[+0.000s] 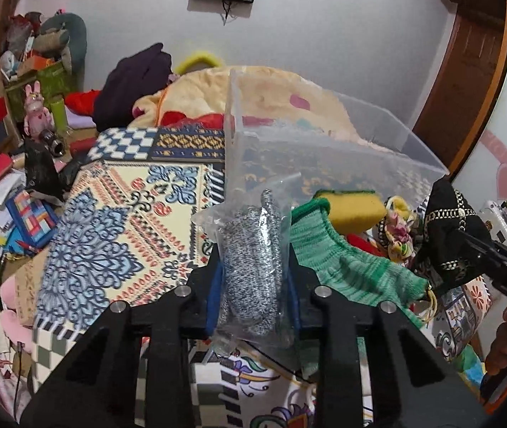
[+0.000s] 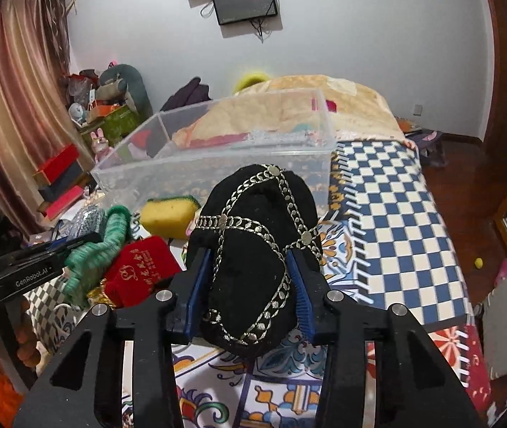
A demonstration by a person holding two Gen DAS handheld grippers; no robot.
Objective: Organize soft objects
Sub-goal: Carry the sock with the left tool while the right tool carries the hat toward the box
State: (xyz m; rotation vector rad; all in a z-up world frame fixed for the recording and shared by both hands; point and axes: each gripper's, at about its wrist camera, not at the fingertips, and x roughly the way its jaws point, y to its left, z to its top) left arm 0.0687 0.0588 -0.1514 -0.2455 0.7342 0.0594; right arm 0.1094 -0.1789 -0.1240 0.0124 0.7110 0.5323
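Covering the bed, a patterned spread [image 2: 396,192]; left claw [image 1: 253,278] grips a bagged knit [image 1: 250,267], right claw [image 2: 250,278] a black cap [image 2: 253,249].

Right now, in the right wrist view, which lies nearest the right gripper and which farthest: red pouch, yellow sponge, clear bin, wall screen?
1. Red pouch, just left of the right gripper.
2. Yellow sponge, farther left.
3. Clear bin, behind.
4. Wall screen, high on the far wall.

A white wall [image 2: 360,35] carried a dark screen [image 2: 244,1]. Left of the screen hung pink curtains [image 2: 14,89]; right of it stood a wooden door [image 1: 467,71]. Below it lay a bed [image 2: 396,207] and wooden floor [image 2: 467,185].
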